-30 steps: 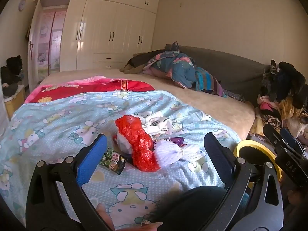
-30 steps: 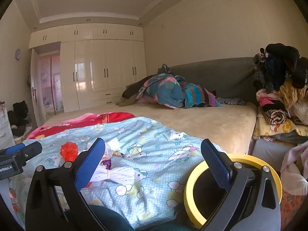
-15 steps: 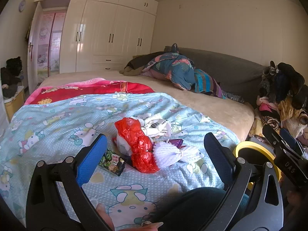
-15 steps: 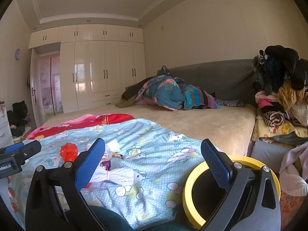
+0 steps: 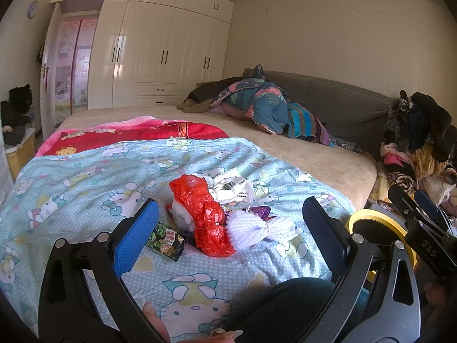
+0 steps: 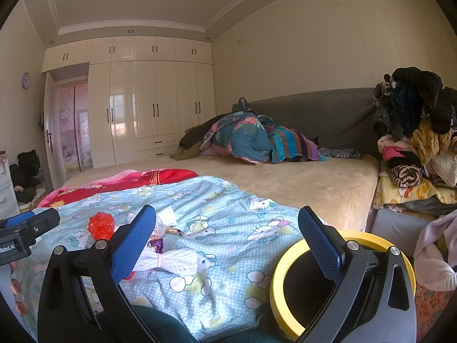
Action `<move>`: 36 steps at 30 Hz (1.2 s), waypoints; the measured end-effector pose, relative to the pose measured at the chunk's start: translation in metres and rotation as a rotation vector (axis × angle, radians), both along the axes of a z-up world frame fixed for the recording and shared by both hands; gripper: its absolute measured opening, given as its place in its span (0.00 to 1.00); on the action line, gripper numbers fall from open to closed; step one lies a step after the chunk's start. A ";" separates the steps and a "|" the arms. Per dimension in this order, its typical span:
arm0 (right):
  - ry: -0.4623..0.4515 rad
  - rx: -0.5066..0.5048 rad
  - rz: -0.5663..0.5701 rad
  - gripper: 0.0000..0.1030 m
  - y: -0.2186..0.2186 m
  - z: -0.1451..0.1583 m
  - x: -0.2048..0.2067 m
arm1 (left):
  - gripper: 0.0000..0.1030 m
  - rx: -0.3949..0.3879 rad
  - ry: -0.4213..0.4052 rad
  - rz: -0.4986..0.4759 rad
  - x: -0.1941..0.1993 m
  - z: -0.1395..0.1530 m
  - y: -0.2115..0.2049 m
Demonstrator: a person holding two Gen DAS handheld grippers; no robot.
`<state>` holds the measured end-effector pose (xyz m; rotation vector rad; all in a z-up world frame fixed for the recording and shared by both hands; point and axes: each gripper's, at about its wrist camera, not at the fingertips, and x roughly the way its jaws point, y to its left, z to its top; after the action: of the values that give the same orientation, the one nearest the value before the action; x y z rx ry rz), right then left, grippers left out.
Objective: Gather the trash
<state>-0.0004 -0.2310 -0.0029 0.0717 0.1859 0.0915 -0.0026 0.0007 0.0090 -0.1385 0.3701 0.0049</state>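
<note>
Bedroom quilt (image 5: 94, 177) held trash (image 5: 217, 214) near-centre, yellow bin (image 6: 288, 260) at right; both grippers, left (image 5: 228, 228) and right (image 6: 225, 240), stayed spread and empty, barely shifted, so collecting had not begun.

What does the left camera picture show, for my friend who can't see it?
A small pile of trash lies on a blue cartoon blanket on a big bed, just ahead of the open left gripper. A yellow-rimmed bin stands at the right.

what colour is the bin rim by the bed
Yellow, clearest in the right wrist view: bin rim.
</note>
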 end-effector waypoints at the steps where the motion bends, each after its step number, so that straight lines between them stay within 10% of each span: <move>1: -0.001 0.000 0.000 0.94 0.000 0.000 0.000 | 0.90 -0.001 -0.002 0.000 0.000 -0.001 0.000; 36: 0.006 -0.004 0.006 0.94 -0.006 0.001 -0.003 | 0.90 -0.004 0.015 -0.020 0.000 0.005 -0.006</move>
<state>-0.0033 -0.2368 -0.0018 0.0672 0.1920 0.0965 -0.0022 -0.0052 0.0144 -0.1382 0.3869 -0.0148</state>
